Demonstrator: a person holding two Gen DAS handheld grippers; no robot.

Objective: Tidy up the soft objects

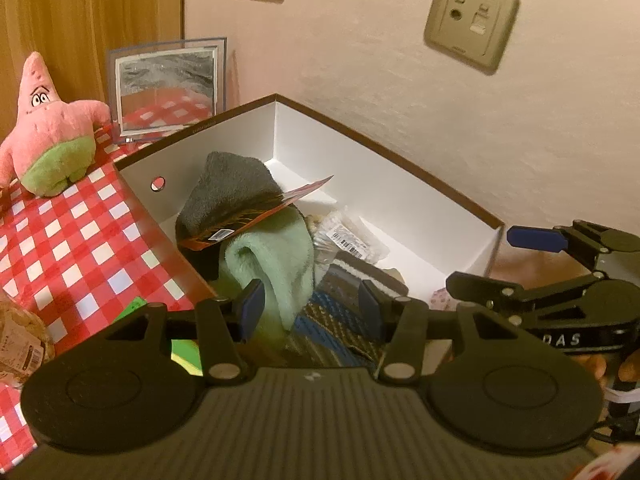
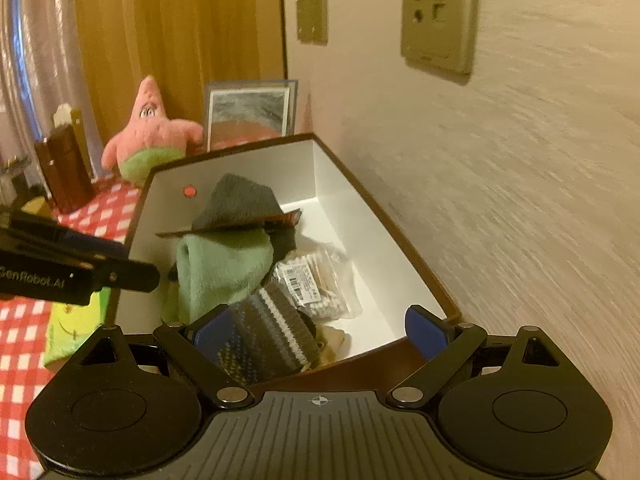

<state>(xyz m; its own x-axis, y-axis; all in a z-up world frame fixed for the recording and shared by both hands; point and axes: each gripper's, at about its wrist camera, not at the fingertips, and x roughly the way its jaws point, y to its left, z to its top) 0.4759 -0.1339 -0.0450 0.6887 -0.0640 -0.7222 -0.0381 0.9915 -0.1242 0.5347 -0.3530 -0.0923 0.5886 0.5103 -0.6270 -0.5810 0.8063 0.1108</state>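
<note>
A white-lined box (image 1: pixel 400 196) (image 2: pixel 372 240) stands against the wall. In it lie a grey sock with an orange card label (image 1: pixel 236 188) (image 2: pixel 244 200), a green fleece sock (image 1: pixel 276 256) (image 2: pixel 220 268), a striped knit item (image 1: pixel 336 316) (image 2: pixel 276 332) and a plastic packet of cotton swabs (image 1: pixel 352 240) (image 2: pixel 316 284). My left gripper (image 1: pixel 312 310) is open over the box's near end, fingers either side of the green sock's lower end, gripping nothing. My right gripper (image 2: pixel 320 328) is open and empty above the box's near edge. A pink star plush (image 1: pixel 48 128) (image 2: pixel 152 132) sits on the checked cloth.
A small framed mirror (image 1: pixel 168 88) (image 2: pixel 248 112) stands behind the box. The red-and-white checked cloth (image 1: pixel 72 232) covers the table left of the box. A packaged item (image 1: pixel 20 340) and a yellow-green flat thing (image 2: pixel 76 320) lie there. A brown wooden holder (image 2: pixel 64 164) stands far left.
</note>
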